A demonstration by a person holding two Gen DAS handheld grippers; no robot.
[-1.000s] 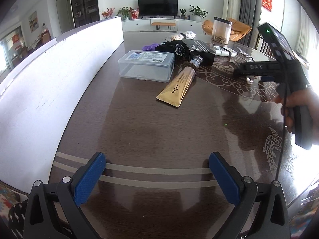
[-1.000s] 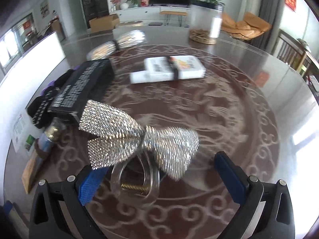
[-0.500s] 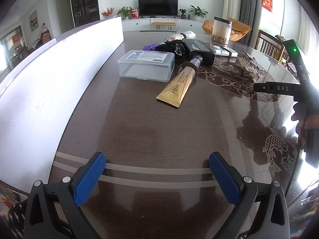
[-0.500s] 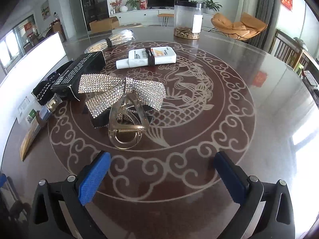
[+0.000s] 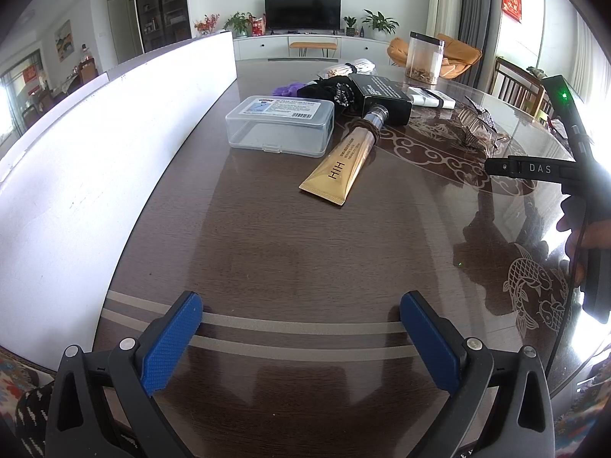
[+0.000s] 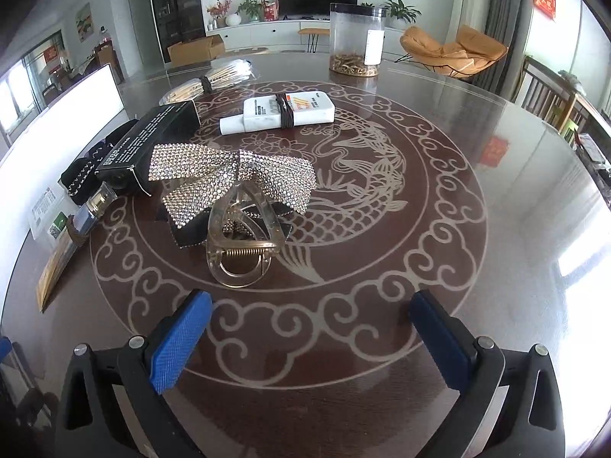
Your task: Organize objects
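Backing away since a second ago, the right gripper [image 6: 309, 328] now leaves the rhinestone bow hair clip [image 6: 236, 206] on the table [image 6: 477, 305], just ahead of its wide, empty jaws, where earlier the clip sat between them. The left gripper [image 5: 301, 328] hovers unmoved, wide and empty, far short of the gold tube [image 5: 340, 164]. Placement looks finished; next comes choosing another item and closing in squarely.
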